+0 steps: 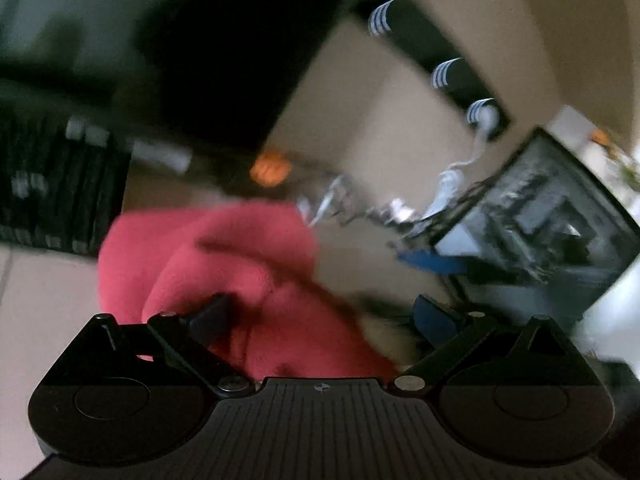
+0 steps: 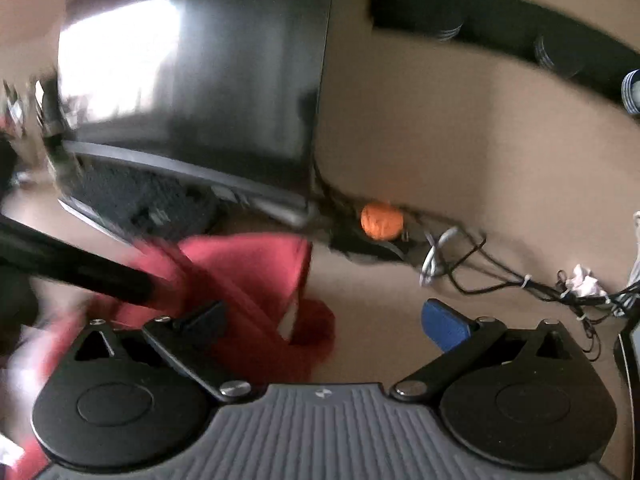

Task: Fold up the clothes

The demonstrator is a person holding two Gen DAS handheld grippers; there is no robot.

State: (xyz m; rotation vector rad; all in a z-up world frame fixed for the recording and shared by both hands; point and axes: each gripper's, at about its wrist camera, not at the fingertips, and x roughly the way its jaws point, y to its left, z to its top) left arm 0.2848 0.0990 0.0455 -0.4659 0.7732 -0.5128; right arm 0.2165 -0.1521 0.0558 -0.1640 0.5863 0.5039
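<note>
Two hand-held grippers, both w/ fingers spread wide and nothing pinched between them. We see the left hand-held gripper hanging over a bunched red garment; the cloth fills the gap toward its dark left finger, while the blue-padded right finger sits apart from the fabric. We can't tell whether the dark finger touches the cloth or just overlaps it in view, as the pic is heavily motion-blurred.

From the right wrist cam, the right hand-held gripper is likewise spread, w/ the red garment lying crumpled on the beige worktop, mostly on the left half of the view and partly behind the dark finger. Its blue finger is over bare worktop, clear of the cloth. A black bar cuts in from the left edge, above the garment.

Behind the garment stands a dark monitor w/ a black keyboard at its base. An orange ball sits near a tangle of cables to the right. A black strip w/ striped rolls runs across the top right.
</note>
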